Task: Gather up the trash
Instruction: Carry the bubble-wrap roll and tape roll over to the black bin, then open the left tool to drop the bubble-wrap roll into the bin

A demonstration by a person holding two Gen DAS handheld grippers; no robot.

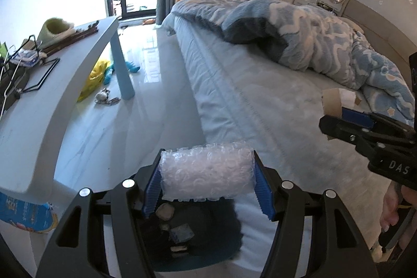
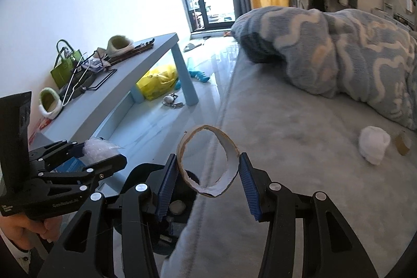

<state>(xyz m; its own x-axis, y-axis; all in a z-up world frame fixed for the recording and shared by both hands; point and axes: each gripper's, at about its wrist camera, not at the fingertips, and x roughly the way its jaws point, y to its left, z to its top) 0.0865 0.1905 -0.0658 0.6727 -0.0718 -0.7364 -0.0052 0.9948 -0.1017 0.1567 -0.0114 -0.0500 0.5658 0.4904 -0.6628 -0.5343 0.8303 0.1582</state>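
Carrying two pieces toward the dark trash bin [image 1: 198, 233] beside the bed [image 1: 260, 100]. Left gripper [image 1: 208, 181] is clamping a bubble-wrap wad [image 1: 207, 173]; right gripper [image 2: 208, 168] is pinching a cardboard ring [image 2: 208, 163], squashed oval. Advice: centre each over the bin mouth before releasing. White tissue ball [image 2: 374, 145] is waiting on the bed.

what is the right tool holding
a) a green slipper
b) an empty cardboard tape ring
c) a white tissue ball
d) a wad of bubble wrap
b: in the right wrist view the right tool is shut on the cardboard ring, its blue pads pressing both sides; the bubble wrap is in the left tool, and the white tissue ball lies on the bed.
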